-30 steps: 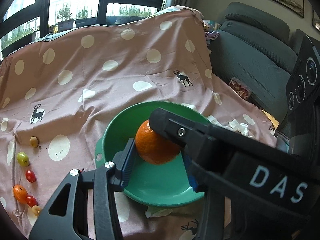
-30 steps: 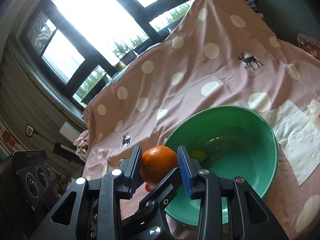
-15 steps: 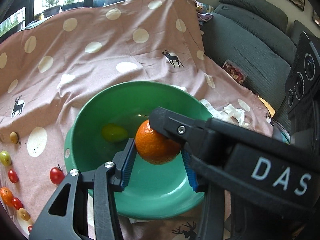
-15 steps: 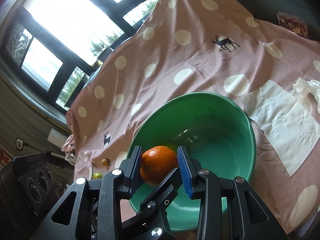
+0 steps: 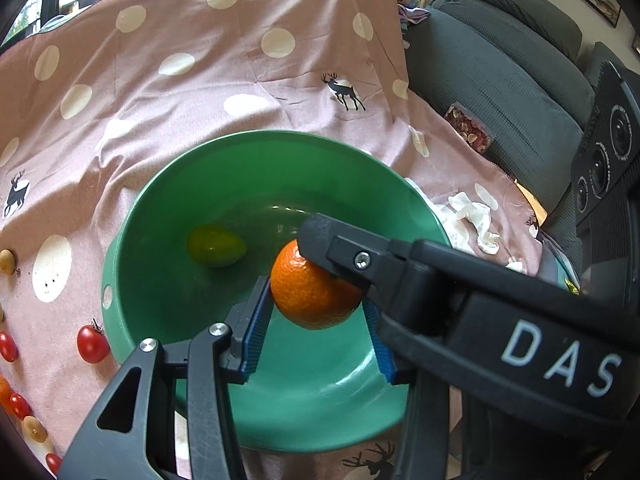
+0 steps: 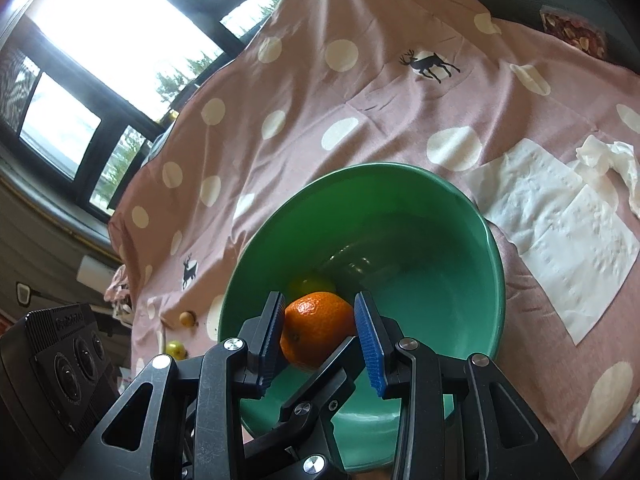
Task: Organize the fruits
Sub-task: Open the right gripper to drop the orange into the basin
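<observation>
An orange mandarin [image 5: 316,292] [image 6: 316,332] hangs over the inside of a green bowl [image 5: 280,136] [image 6: 380,166] on a pink dotted cloth. My left gripper [image 5: 316,300] is shut on it, blue pads on both sides. My right gripper [image 6: 320,312] is shut on the same mandarin from the other side. One of its black fingers [image 5: 340,244] crosses over the fruit in the left wrist view. A green-yellow fruit [image 5: 216,246] [image 6: 308,284] lies in the bowl's bottom.
Several cherry tomatoes [image 5: 93,344] and small yellow fruits [image 6: 176,347] lie on the cloth left of the bowl. White paper napkins [image 6: 560,240] and a crumpled tissue [image 5: 476,216] lie to its right. A grey sofa [image 5: 500,80] with a snack packet [image 5: 468,130] stands beyond.
Both grippers have sunk and tipped downward with the mandarin still gripped. The bowl now looks larger and its inside lies under the fruit; the green-yellow fruit has come into view.
</observation>
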`<control>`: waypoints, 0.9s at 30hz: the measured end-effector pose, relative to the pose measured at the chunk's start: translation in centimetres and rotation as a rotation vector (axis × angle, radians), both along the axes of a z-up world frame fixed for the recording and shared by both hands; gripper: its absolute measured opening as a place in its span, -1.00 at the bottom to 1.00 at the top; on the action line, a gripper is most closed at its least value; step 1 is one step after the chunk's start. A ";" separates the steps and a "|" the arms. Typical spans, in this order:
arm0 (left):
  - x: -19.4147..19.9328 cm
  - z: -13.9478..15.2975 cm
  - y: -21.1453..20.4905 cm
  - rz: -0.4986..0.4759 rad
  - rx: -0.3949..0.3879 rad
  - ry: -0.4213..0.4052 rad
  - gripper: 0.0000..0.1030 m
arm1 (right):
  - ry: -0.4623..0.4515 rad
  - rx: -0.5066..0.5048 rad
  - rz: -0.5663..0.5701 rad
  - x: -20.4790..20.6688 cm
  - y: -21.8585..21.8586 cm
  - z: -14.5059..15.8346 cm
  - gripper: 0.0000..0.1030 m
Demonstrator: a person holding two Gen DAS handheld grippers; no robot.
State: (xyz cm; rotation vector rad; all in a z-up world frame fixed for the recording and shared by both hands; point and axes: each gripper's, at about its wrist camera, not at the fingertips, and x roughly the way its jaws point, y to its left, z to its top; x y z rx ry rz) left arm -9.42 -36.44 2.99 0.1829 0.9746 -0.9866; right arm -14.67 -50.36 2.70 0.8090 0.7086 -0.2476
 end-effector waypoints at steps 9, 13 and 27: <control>0.5 -0.5 -0.1 -0.016 0.010 0.036 -0.11 | 0.025 -0.012 -0.004 0.3 0.3 0.0 -0.21; 0.4 -0.5 0.0 -0.017 0.017 0.034 -0.09 | 0.041 -0.030 -0.015 0.4 0.4 0.0 -0.21; 1.4 3.4 8.0 0.184 -0.054 -0.002 -0.08 | 0.033 -0.164 -0.073 0.0 1.1 1.6 -0.22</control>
